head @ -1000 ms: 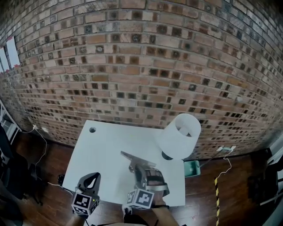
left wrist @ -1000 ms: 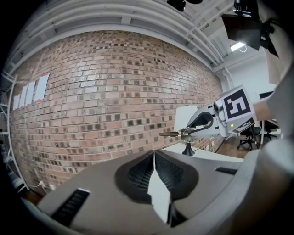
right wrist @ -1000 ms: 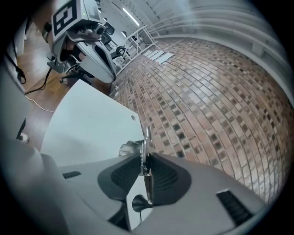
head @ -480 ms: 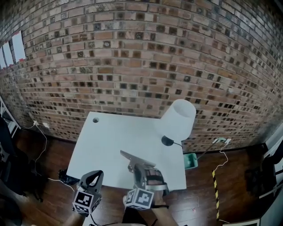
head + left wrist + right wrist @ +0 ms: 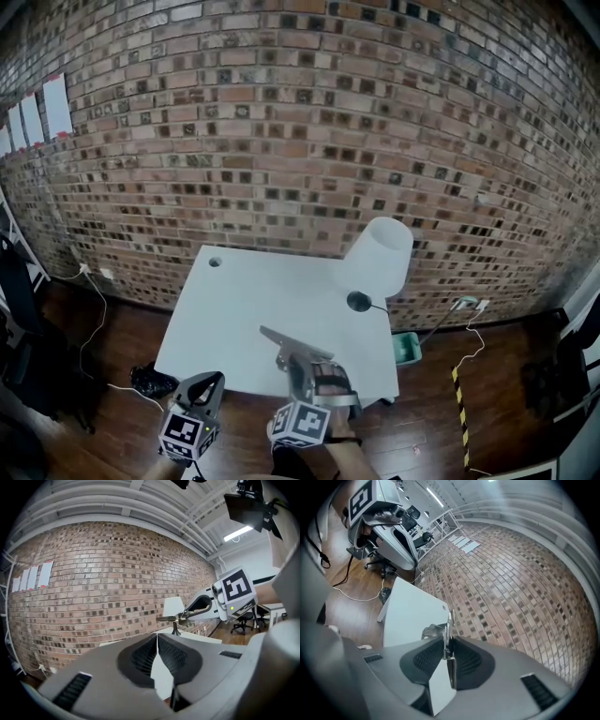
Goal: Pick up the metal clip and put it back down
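Note:
The metal clip [image 5: 281, 341] is a flat silvery piece that hangs in the air over the front edge of the white table [image 5: 253, 300]. My right gripper [image 5: 292, 358] is shut on it, and the clip's blade sticks out up and to the left. In the right gripper view the clip [image 5: 448, 629] stands clamped edge-on between the pads. My left gripper [image 5: 212, 379] is off the table's front left, jaws together with nothing in them. From the left gripper view I see my left gripper [image 5: 157, 635] shut, and my right gripper [image 5: 185, 616] with the clip [image 5: 169, 618] to the right.
A white lamp shade [image 5: 380, 262] on a black base [image 5: 358, 301] stands at the table's back right. A round hole [image 5: 215, 262] is at its back left corner. On the wooden floor are a green bin [image 5: 406, 345], a dark bag [image 5: 150, 380] and cables. A brick wall is behind.
The head view has pulled back and up, so the table and lamp look smaller and farther. Both grippers keep their places in the frame, and the right one still holds the clip.

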Demonstrator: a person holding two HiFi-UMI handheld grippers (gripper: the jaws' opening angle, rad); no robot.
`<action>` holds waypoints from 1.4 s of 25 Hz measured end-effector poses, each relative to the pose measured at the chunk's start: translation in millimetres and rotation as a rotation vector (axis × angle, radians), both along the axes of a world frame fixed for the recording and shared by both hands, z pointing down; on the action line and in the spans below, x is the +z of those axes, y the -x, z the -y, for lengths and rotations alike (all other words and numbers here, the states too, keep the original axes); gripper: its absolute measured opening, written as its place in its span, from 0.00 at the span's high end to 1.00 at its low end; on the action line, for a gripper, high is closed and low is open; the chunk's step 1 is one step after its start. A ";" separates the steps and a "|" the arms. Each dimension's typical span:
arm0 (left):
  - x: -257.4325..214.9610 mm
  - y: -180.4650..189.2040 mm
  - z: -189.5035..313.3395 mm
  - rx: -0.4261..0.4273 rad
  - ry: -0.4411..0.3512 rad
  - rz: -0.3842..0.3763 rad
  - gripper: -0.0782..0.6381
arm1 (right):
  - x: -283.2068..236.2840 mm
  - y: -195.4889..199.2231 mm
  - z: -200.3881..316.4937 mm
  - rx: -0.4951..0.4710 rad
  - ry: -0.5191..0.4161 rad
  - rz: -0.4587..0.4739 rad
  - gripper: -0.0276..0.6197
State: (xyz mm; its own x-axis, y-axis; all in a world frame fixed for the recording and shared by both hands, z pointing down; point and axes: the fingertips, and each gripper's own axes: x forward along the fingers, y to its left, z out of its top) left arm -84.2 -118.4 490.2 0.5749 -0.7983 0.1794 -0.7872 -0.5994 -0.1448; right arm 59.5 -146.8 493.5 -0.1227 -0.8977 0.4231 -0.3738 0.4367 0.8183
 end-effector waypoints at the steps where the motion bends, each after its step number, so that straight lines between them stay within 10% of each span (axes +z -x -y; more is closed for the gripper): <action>1: -1.1 -0.3 -0.2 0.002 -0.003 0.000 0.87 | -1.5 -0.6 0.4 0.002 -0.009 -0.003 0.85; 35: 1.9 -2.3 22.7 -0.002 0.008 -0.047 0.88 | -2.6 -7.8 20.5 0.023 0.010 -0.026 0.85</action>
